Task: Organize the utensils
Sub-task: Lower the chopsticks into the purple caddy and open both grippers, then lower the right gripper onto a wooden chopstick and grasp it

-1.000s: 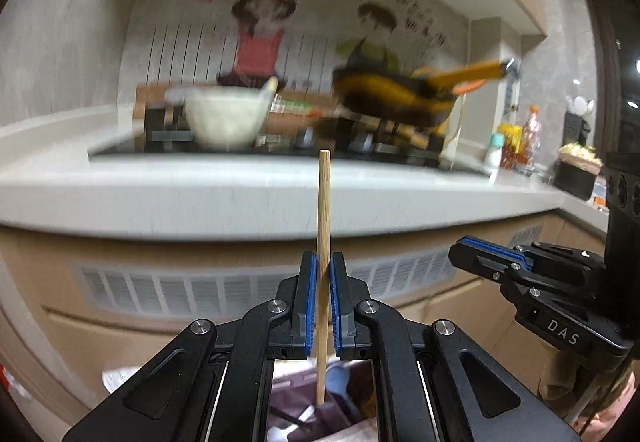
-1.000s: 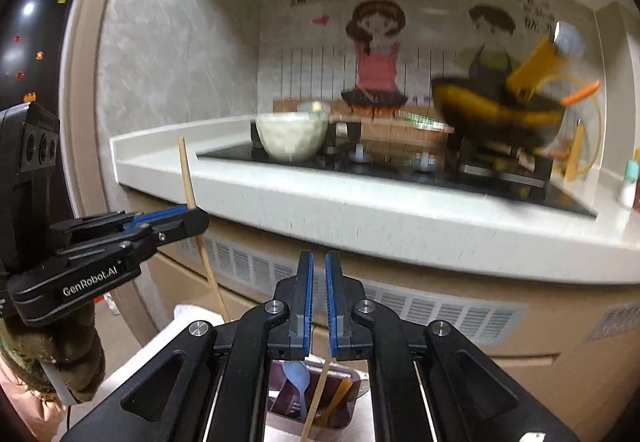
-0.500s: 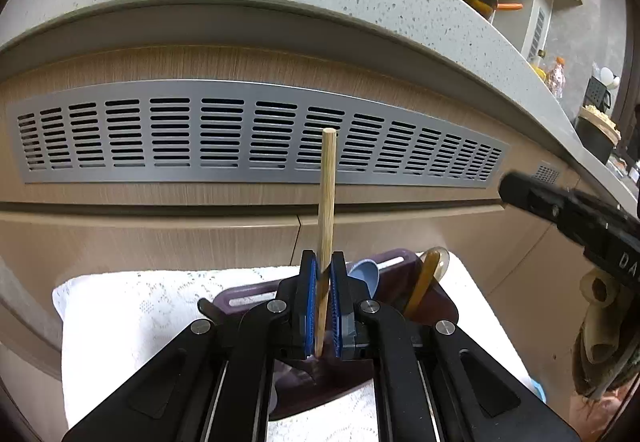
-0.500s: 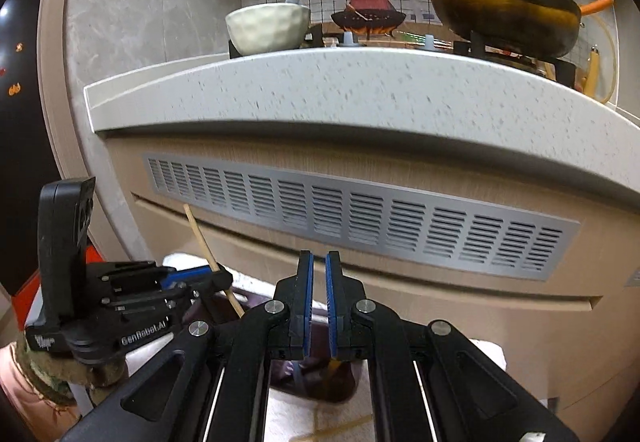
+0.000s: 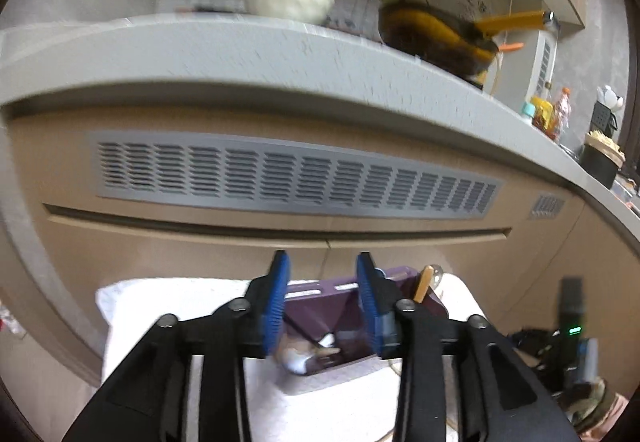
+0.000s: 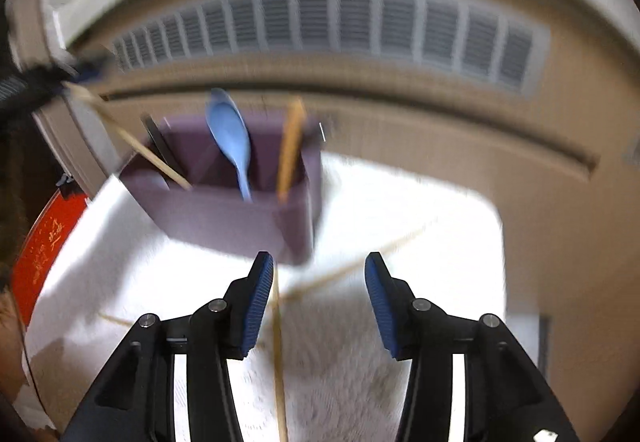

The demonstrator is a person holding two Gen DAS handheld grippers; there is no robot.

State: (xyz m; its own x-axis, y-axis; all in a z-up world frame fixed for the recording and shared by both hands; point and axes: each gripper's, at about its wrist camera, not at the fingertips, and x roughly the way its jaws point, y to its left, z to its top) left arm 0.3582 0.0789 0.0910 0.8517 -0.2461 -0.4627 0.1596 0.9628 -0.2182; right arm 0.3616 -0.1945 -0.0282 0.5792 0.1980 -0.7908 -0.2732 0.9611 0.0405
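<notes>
Where the left hand-held gripper (image 5: 322, 298) pinched an upright chopstick half a second ago, its jaws now stand spread and empty above the purple utensil holder (image 6: 224, 209). Seen from the right wrist, that chopstick (image 6: 132, 139) leans in the holder's left end, apparently delivered, beside a blue spoon (image 6: 232, 139) and a wooden utensil (image 6: 290, 149). Further right, the right hand-held gripper (image 6: 318, 296), pressed together a moment ago, has opened and dipped toward the white cloth (image 6: 420, 242), where more loose chopsticks (image 6: 278, 354) lie crossed. Picking one of them up looks like the next step.
</notes>
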